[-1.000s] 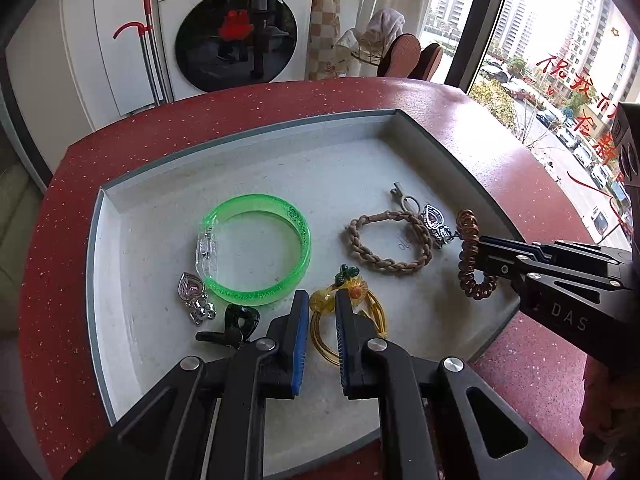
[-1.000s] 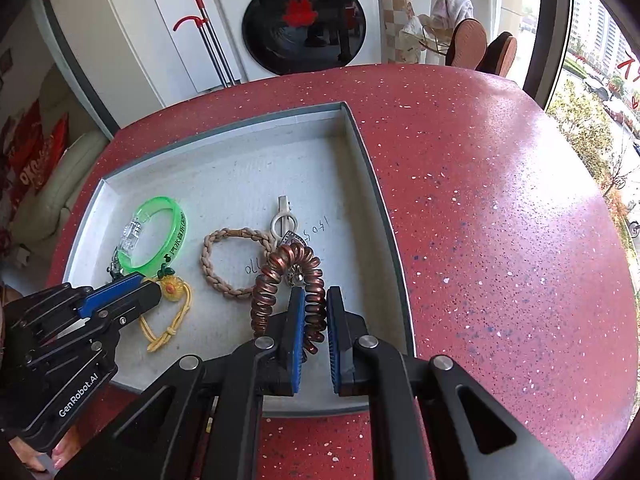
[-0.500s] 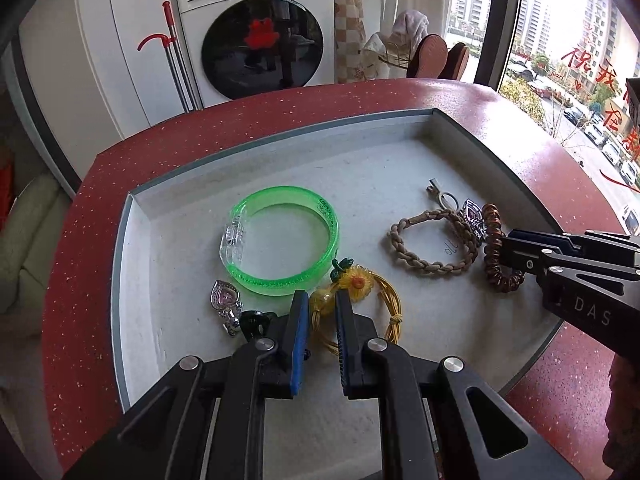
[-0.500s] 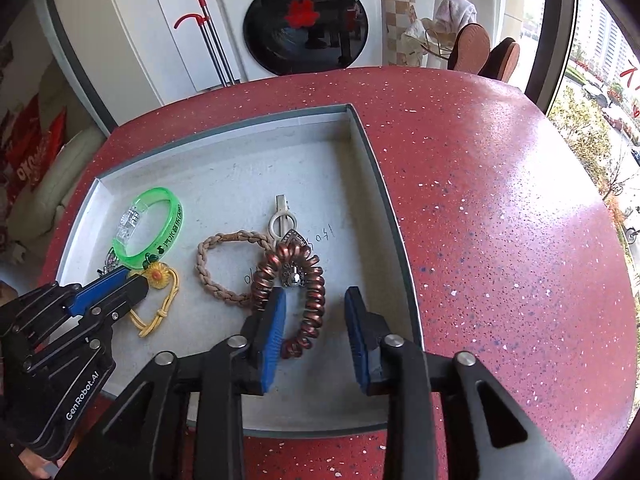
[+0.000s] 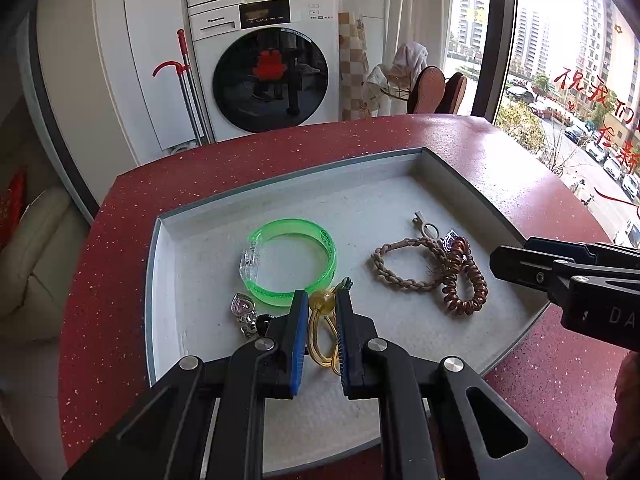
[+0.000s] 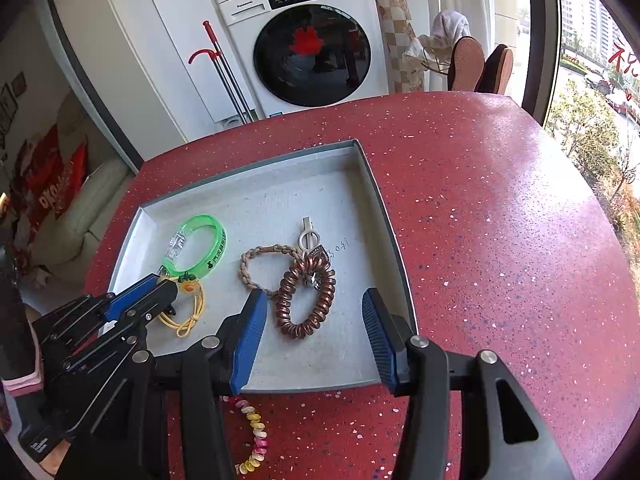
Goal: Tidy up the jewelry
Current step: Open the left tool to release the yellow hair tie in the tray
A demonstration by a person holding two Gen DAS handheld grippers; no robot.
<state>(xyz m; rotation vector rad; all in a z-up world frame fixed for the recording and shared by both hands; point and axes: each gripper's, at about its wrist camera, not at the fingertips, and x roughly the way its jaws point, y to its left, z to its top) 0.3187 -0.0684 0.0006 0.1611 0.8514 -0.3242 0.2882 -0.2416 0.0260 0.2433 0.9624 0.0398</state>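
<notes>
"Panasonic" reads on the washing machine (image 5: 264, 76) at upper centre; red window writing (image 5: 596, 116) at upper right is cut off; pen marks on the tray (image 6: 256, 208) stay illegible; the left gripper (image 5: 322, 312) pinches the yellow cord (image 5: 320, 340), low centre; the right gripper (image 6: 316, 320) is opening, nothing gripped, above the copper coil (image 6: 306, 300); a pastel coil (image 6: 256, 436) on the red surface (image 6: 500, 240) is half hidden.

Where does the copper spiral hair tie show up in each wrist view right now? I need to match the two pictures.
Left wrist view: the copper spiral hair tie lies right of centre in the grey tray, overlapping the braided bracelet.
Right wrist view: the hair tie lies at centre, on the tray floor between the right gripper's opening jaws, untouched.
Shared landmark: the green bangle, left of the hair tie in both.
</notes>
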